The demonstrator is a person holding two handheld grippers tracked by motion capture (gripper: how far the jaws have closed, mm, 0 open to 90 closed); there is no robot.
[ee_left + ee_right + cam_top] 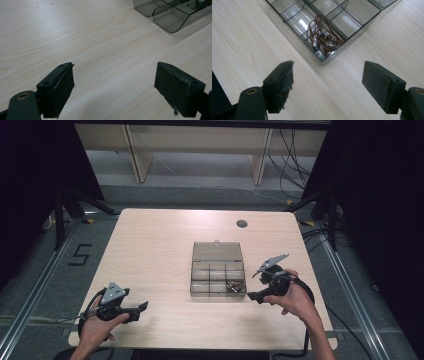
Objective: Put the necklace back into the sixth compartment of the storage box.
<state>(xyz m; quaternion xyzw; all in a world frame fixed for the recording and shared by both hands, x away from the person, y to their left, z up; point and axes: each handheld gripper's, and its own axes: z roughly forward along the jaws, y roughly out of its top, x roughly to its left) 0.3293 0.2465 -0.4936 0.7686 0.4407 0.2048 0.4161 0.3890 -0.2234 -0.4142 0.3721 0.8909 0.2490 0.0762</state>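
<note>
Right gripper [328,86], jaws wide and empty, sits just short of the smoky clear plastic compartment box [362,23]; judgement: withdraw level, avoiding the coiled brown wire bundle [323,37] ahead.

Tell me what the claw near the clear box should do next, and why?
Probably ease the right claw forward and down toward the coiled wire bundle. The claw is open and empty, the compartment box has its lid open, and the bundle sits in the corner compartment nearest that claw.

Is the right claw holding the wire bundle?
No: the right claw stands open over bare table, while the wire bundle lies in a corner compartment of the box.
</note>
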